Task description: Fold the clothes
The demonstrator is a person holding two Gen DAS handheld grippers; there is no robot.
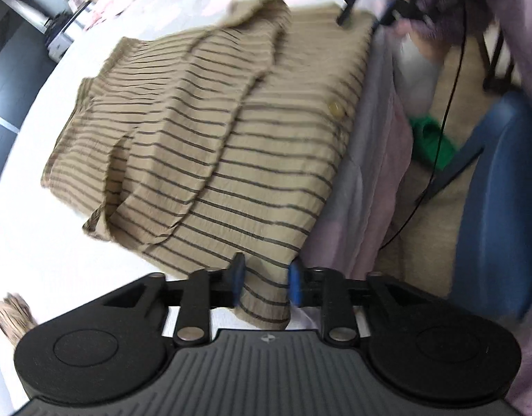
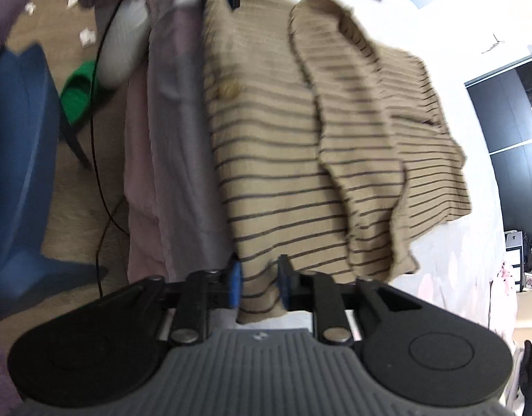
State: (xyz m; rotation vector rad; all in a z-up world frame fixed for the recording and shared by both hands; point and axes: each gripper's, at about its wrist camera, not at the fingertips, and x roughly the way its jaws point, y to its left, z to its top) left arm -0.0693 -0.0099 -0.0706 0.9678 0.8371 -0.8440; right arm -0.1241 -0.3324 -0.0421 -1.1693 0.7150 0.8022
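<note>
Your left tool [image 1: 264,282] stands released, its blue pads apart with a corner of the tan striped shirt [image 1: 214,128] lying loosely between them. Your right tool [image 2: 258,286] is likewise released, jaws parted around the opposite corner of the shirt's near hem. The shirt lies folded on the white bed [image 1: 41,260], one edge along the bedside above the beige floor [image 2: 75,194].
</note>
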